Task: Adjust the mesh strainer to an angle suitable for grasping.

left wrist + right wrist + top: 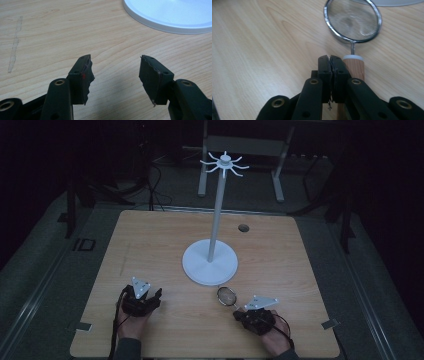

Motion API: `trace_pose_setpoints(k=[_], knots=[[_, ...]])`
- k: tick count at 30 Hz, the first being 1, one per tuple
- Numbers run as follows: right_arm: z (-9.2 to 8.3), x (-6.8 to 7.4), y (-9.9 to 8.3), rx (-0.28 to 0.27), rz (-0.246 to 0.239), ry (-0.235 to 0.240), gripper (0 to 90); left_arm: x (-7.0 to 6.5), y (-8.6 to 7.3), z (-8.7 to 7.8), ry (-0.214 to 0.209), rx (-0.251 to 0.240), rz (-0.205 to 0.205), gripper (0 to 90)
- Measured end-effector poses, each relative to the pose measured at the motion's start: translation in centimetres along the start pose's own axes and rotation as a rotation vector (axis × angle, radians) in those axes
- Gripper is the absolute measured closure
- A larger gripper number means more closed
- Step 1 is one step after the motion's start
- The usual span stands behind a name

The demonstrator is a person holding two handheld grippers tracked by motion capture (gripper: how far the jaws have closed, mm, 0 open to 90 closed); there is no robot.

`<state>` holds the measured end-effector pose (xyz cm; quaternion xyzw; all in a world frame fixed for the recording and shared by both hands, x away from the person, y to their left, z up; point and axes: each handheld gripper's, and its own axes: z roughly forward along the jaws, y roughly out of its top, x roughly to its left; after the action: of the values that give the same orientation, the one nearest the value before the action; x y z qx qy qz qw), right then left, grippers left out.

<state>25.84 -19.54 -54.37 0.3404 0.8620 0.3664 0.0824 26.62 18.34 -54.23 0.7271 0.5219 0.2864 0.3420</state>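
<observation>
A small metal mesh strainer (pixel 226 296) with a wooden handle (pixel 354 67) lies flat on the wooden table (pixel 150 240), just in front of the round white base (pixel 210 262) of a tall stand topped by a ring of hooks (pixel 224 164). My right gripper (pixel 330 58) is shut, pads together with nothing between them. The handle lies beside and under its right jaw, and the mesh bowl (pixel 353 20) is just ahead. In the high view the right gripper (pixel 239 312) sits at the strainer's handle end. My left gripper (pixel 115 65) stands open and empty over bare wood at the front left (pixel 147 295).
The stand's base (pixel 170 15) lies ahead and to the right of the left jaws. A small round hole (pixel 243 228) is in the table at the back right. A faint tape mark (pixel 15 47) runs along the wood. The surroundings beyond the table are dark.
</observation>
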Motion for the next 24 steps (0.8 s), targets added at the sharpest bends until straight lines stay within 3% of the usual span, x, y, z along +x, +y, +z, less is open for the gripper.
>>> trace_pose_setpoints(k=[9,24], knots=[[-1.1,-2.7,-0.8,0.014,0.052,-0.066,85.5,0.0,0.0,0.0,-0.001,0.001,0.000,43.8],[-2.8,-8.4,-2.0,-0.025,0.221,-0.206,84.0,-0.1,0.0,0.1,0.000,0.012,0.009,43.8]])
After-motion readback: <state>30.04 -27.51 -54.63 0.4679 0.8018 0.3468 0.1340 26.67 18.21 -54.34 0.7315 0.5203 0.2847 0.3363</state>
